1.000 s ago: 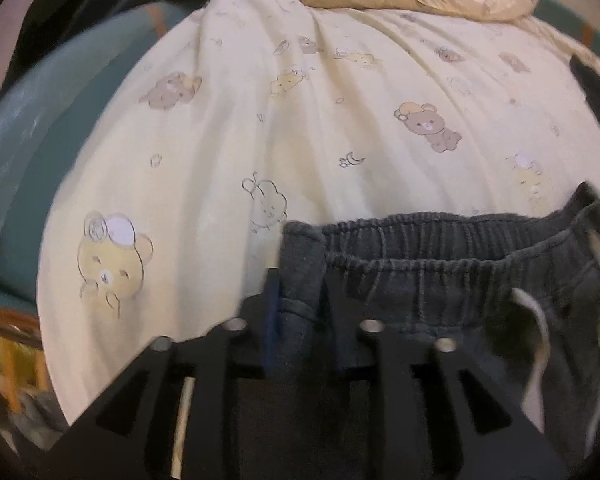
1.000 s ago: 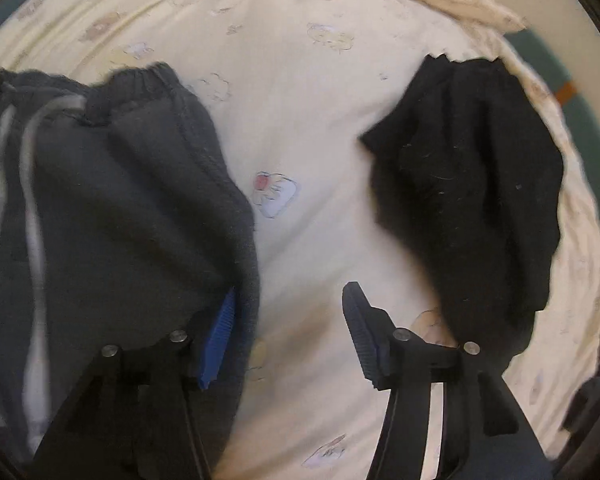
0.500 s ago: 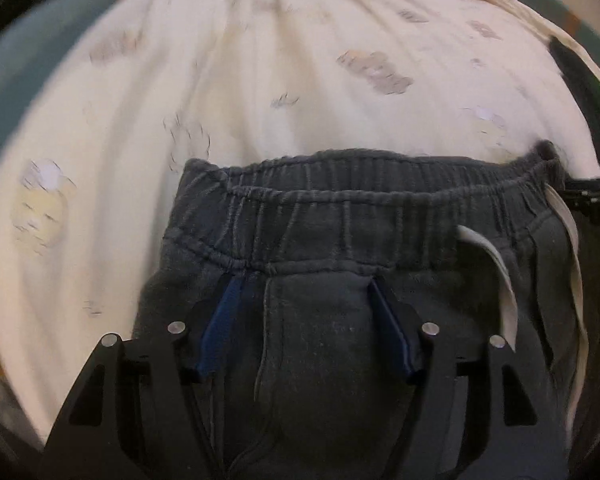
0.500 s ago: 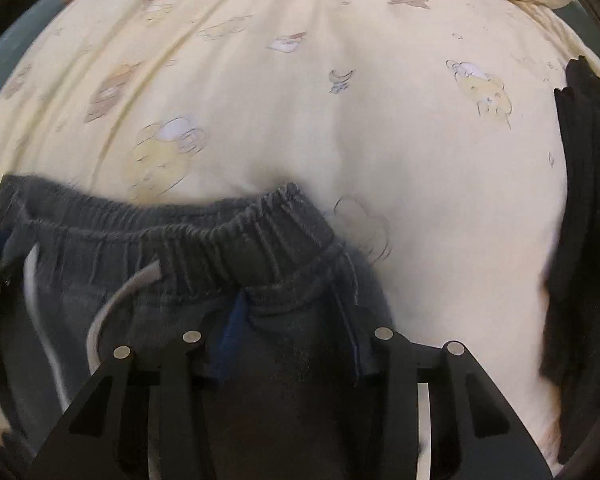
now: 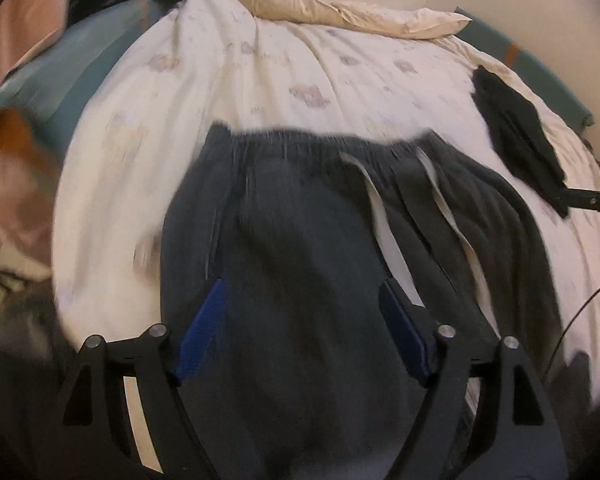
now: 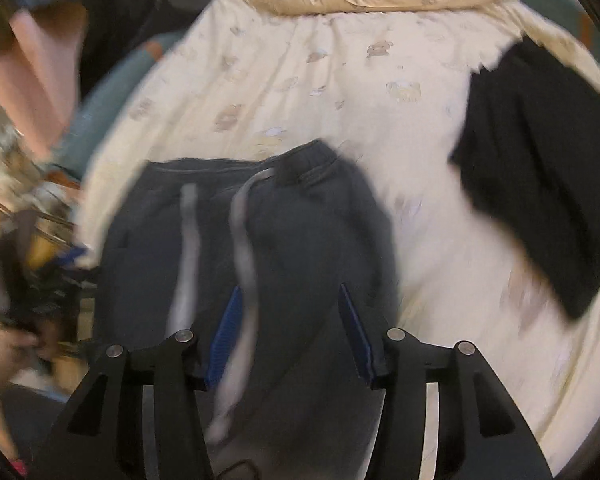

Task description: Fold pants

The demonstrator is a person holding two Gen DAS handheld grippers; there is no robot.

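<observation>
Both grippers have let go and drawn back from the waistband, so the pants (image 5: 300, 240) lie flat on the bed (image 5: 260, 80) ahead of the left gripper (image 5: 304, 320) and right gripper (image 6: 288, 328), jaws opening and holding nothing; next, I judge, comes a fresh grip for another fold.

Motion blur smeared both wrist views, so the prints on the bedsheet (image 5: 284, 80) could not be made out and the waistband of the pants (image 5: 300, 240) was streaky. The pants ran off the 6 o'clock edge behind the left hand-held gripper (image 5: 300, 328), hiding their legs, and the dark garment (image 6: 540, 168) at 3 o'clock in the right view was too featureless to name. At 9 o'clock in the right view, the clutter (image 6: 32, 240) beside the bed was a blur, and a person's hand (image 6: 0, 356) was cut off by the edge.
</observation>
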